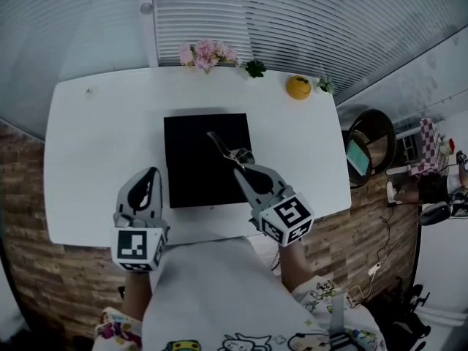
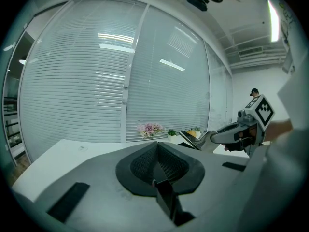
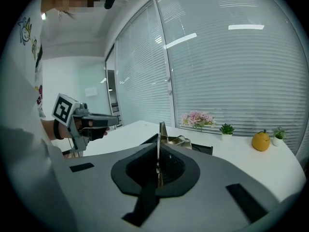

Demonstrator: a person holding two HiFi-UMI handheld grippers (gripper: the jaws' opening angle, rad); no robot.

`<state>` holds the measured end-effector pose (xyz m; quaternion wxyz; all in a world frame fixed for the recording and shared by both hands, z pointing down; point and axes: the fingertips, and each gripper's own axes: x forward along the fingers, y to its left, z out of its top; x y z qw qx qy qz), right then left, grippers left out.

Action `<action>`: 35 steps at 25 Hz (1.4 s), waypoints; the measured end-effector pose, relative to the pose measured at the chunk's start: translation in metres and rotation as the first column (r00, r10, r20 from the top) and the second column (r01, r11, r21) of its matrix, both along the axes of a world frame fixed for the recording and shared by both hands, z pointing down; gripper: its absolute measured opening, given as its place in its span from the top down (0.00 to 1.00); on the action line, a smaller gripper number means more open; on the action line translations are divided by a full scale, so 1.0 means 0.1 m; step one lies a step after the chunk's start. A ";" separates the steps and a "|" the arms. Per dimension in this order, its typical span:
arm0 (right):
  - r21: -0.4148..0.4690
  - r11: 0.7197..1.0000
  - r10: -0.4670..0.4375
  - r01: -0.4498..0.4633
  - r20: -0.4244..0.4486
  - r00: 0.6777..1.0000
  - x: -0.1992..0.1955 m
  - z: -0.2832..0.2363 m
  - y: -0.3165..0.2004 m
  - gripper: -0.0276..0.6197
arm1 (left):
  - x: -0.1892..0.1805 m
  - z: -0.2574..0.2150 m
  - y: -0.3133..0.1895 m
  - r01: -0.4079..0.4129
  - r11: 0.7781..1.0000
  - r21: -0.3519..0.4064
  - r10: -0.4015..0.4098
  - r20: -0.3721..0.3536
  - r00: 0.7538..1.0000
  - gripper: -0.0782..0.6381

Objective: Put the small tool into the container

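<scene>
one slim silver metal tool (image 1: 220, 144) is clamped in the right gripper (image 1: 240, 167), its long axis pointing away over the black square container (image 1: 191, 185) right below; the left gripper (image 1: 151, 177), closed and empty, hangs beside.

L gripper (image 1: 151, 174) on the left, jaws together, nothing btwn them, pointing fwd & slightly down. R gripper (image 1: 241, 168) reaches further fwd, angled in toward centre, jaws pinched on thin tool (image 1: 221, 145). Grippers well apart, not touching
</scene>
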<state>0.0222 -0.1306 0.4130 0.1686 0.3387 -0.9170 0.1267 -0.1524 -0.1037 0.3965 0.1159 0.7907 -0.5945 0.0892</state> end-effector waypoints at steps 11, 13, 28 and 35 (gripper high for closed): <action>-0.097 0.989 -0.109 0.108 -0.006 0.994 -0.18 0.23 0.03 0.95 | 0.03 0.14 -0.04 -0.012 0.999 -0.041 0.012 0.003 1.000 0.88; -0.114 0.985 -0.134 0.132 -0.007 0.991 -0.21 0.26 0.04 0.95 | 0.03 0.17 -0.05 -0.009 0.999 -0.049 0.009 0.002 1.000 0.88; -0.252 0.916 -0.337 0.313 -0.058 0.940 -0.38 0.57 0.25 0.95 | 0.05 0.30 0.04 -0.011 0.997 -0.082 0.011 -0.009 1.000 0.88; -0.305 0.880 -0.405 0.365 -0.078 0.911 -0.40 0.71 0.32 0.95 | 0.09 0.39 0.08 -0.015 0.995 -0.096 0.014 -0.010 1.000 0.88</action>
